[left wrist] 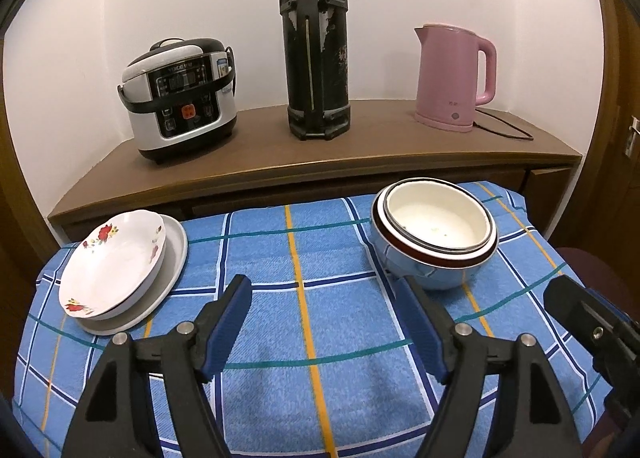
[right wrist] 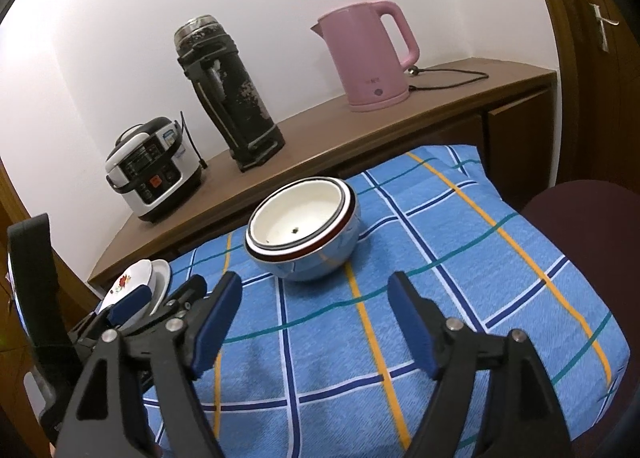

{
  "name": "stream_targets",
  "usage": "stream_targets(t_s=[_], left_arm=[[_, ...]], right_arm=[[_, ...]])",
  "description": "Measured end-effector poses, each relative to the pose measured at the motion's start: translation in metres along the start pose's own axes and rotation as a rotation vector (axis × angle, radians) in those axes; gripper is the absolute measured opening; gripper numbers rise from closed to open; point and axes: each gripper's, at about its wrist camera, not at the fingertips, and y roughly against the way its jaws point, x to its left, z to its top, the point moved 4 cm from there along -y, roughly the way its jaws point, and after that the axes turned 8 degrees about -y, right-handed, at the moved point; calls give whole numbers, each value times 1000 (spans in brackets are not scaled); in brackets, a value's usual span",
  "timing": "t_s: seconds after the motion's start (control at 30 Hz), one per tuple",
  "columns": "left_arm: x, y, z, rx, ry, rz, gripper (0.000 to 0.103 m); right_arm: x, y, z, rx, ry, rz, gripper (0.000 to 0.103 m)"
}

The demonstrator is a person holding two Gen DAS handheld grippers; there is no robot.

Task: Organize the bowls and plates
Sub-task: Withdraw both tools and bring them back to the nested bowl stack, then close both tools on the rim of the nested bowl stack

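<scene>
Both grippers hang over the blue plaid cloth [left wrist: 328, 250], a towel-like weave crossed with orange, teal and navy lines. The left gripper [left wrist: 326, 322] has its blue ribbed pads [left wrist: 228, 326] spread wide with nothing but cloth between them; the right gripper [right wrist: 314, 318] is likewise wide apart and empty.

Ahead and left of the left fingers, a shallow white dish with red flowers [left wrist: 114, 262] sits stacked on a plain white plate [left wrist: 166, 282]. Just beyond its right finger stand the nested bowls [left wrist: 434, 232]: a cream enamel one with dark rims inside a glossy pale blue one. From the right gripper they lie ahead between the fingers, apart from them.

On the brown wooden sideboard [left wrist: 380, 146] behind are a white-and-black rice cooker [left wrist: 180, 96] whose lettering is too blurred to read, a tall scuffed black thermos [left wrist: 316, 46], and a matte pink electric kettle [left wrist: 454, 78].
</scene>
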Motion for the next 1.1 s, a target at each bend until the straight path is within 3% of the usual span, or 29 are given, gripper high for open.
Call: stream_targets(t_s=[0.33, 0.67, 0.83, 0.97, 1.1], left_arm=[[-5, -8, 0, 21, -1, -10, 77], [-13, -29, 14, 7, 20, -28, 77], [-8, -52, 25, 10, 113, -68, 77], [-9, -69, 34, 11, 166, -90, 77], [-12, -85, 39, 14, 205, -89, 77]], right_arm=[[-5, 1, 6, -28, 1, -8, 80], [-12, -4, 30, -148, 76, -18, 80], [-14, -24, 44, -149, 93, -10, 78], [-17, -51, 50, -115, 88, -17, 67], [-26, -81, 50, -42, 27, -12, 44]])
